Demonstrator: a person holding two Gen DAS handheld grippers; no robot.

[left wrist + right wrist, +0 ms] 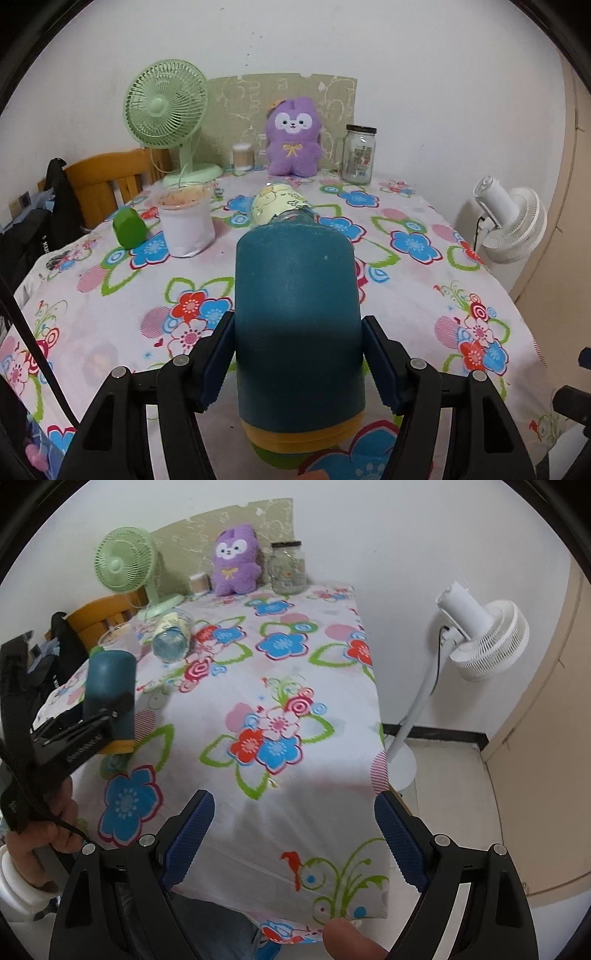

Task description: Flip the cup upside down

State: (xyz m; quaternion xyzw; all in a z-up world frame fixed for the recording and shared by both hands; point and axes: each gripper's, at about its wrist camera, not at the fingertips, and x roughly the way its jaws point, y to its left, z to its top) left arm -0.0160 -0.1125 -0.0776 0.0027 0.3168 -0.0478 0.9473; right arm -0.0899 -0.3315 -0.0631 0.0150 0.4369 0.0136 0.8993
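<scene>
While my left tongs (299,354) stand released, pads just beside the teal cup (297,317) sitting mouth-down on the flowered tablecloth (424,302) between them, my right tongs (295,845) hang released over the table's near corner; any writing is illegible.

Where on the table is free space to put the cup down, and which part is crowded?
Free: the right half of the tablecloth, between the lying bottle and the right edge, and before the glass jar. Crowded: the left side, around the white tub, green cup and green fan.
</scene>
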